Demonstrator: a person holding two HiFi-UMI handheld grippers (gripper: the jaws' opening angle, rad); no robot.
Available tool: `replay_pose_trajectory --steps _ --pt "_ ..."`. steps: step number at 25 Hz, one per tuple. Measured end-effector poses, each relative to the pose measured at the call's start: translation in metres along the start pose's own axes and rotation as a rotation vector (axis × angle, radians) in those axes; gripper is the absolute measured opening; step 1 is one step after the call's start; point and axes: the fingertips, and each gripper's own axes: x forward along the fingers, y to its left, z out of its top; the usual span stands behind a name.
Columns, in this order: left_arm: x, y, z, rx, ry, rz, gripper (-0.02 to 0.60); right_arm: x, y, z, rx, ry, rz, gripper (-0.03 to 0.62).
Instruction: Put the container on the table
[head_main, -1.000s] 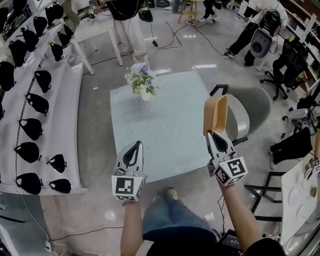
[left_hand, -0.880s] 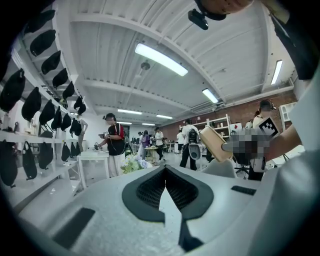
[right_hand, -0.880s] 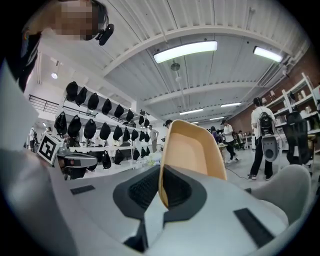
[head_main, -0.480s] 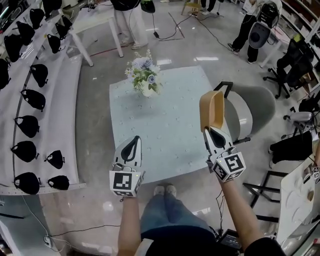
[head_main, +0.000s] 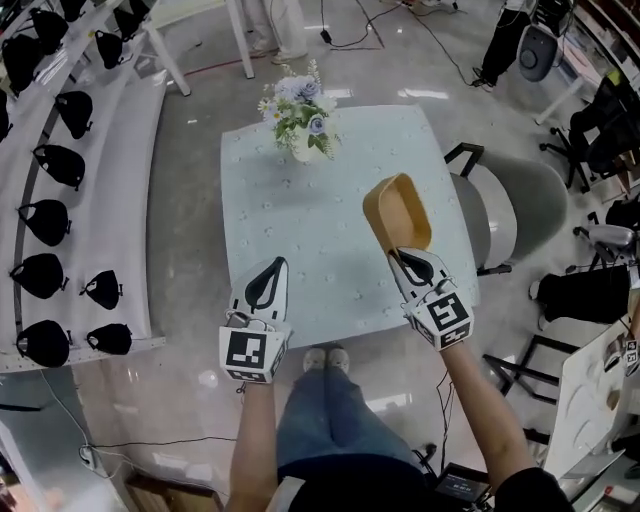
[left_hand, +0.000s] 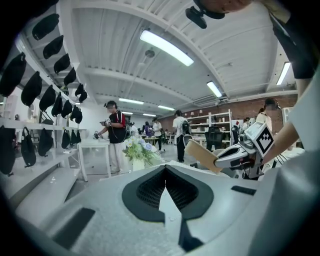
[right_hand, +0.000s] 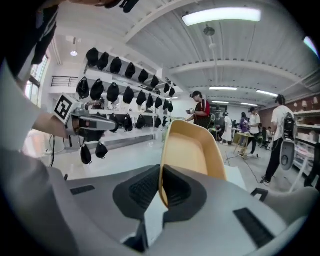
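Note:
A tan oval container hangs above the right part of the pale square table, held by its near rim in my right gripper, which is shut on it. In the right gripper view the container rises from between the jaws, its hollow turned to the right. My left gripper hovers over the table's near left part, shut with nothing in it; its jaws meet in the left gripper view, where the container and my right gripper show at the right.
A vase of flowers stands at the table's far edge. A grey chair sits right of the table. White shelves with black caps run along the left. People stand at the far end of the room.
My right gripper has carried the container left, from above the chair to over the table, and tipped it flatter. The left gripper has barely moved.

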Motion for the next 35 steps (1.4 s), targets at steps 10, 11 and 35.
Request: replay_pose_trajectory --steps 10,11,35 --pt "0.001 0.001 -0.039 -0.045 0.059 0.014 0.002 0.050 0.047 -0.113 -0.244 0.388 0.310 0.014" --pt "0.001 0.003 -0.042 -0.050 0.061 0.019 0.002 0.053 0.050 -0.125 -0.265 0.422 0.332 0.014" --pt "0.011 0.013 -0.065 -0.083 0.093 0.042 0.002 0.081 0.062 -0.207 -0.534 0.671 0.568 0.026"
